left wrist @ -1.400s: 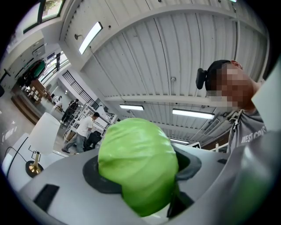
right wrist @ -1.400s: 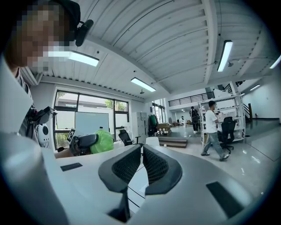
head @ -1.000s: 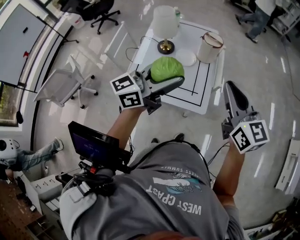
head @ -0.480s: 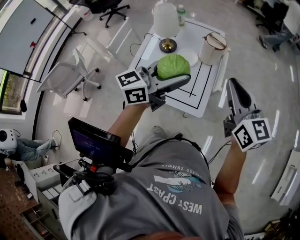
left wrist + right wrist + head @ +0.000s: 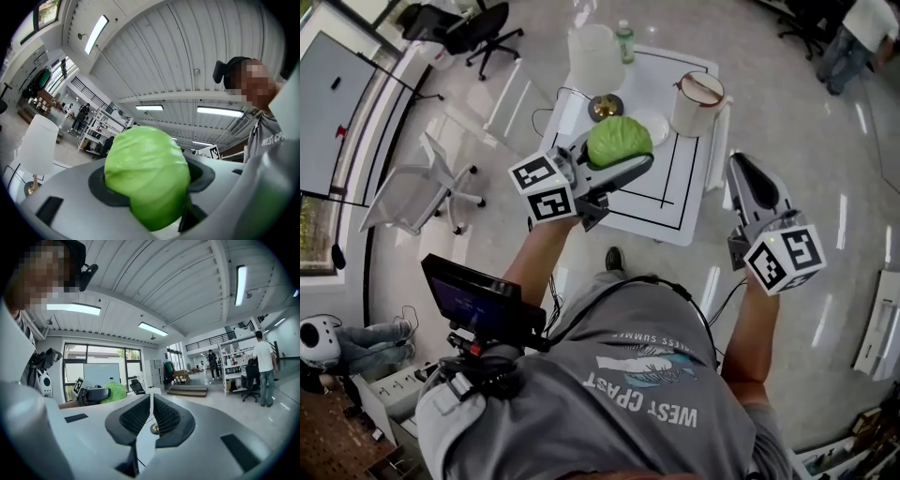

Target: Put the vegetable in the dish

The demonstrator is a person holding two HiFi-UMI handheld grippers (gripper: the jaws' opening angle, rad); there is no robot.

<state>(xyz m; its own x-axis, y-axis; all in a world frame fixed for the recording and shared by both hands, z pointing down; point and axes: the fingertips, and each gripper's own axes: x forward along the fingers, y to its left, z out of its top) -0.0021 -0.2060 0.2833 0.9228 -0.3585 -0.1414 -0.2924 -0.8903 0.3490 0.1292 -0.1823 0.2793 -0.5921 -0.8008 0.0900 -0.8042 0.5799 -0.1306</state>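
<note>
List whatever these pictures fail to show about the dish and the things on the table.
- Dish, head view: its left side sits behind the held cabbage, so whether it is empty is unclear.
- Dish, left gripper view: not seen; cabbage and jaws fill the lower frame.
- Bottle label, head view: too small to read.
- White container contents, head view: too small to tell.

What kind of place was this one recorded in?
Probably an open office or lab workspace: swivel chairs on a polished floor, stocked shelves, and a small white table marked with black lines.
</note>
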